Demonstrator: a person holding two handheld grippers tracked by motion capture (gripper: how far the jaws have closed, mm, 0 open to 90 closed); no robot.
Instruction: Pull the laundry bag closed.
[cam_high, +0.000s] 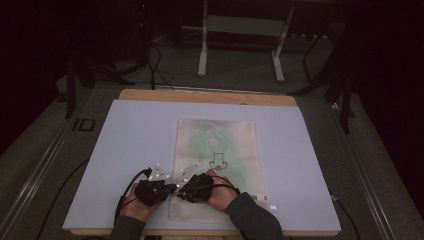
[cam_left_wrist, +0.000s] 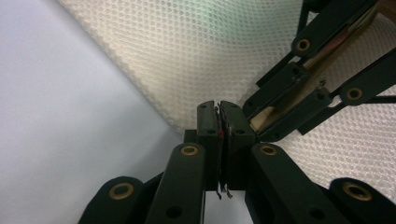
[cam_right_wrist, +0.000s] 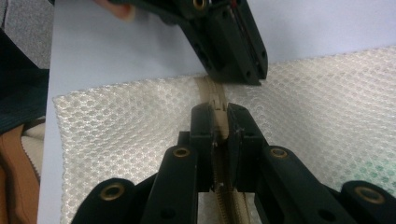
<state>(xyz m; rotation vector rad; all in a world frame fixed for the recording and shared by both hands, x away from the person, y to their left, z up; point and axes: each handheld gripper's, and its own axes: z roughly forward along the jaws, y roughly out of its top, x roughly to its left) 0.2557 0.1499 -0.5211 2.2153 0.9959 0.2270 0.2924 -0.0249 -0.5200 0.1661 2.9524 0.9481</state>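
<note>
1. My right gripper (cam_right_wrist: 219, 122) has its jaws clamped on the tan zipper (cam_right_wrist: 211, 95) of the mesh bag (cam_right_wrist: 327, 102), pinching the tape or slider between them.
2. My left gripper (cam_left_wrist: 219, 122) has its jaws pressed together at the bag's edge. They look to be nipping the mesh corner, but I cannot tell for sure whether any fabric sits between them.
3. The two grippers meet almost nose to nose at the bag's near left corner, as the high view shows.
4. The bag lies flat on the pale mat (cam_high: 130, 135), something green (cam_high: 212, 140) showing inside it.
5. To do this well, I judge the left should anchor the fabric firmly while the right draws the zipper straight along its track, keeping the mesh taut so nothing snags.
6. Count: one bag, one zipper, two grippers, one mat.
</note>
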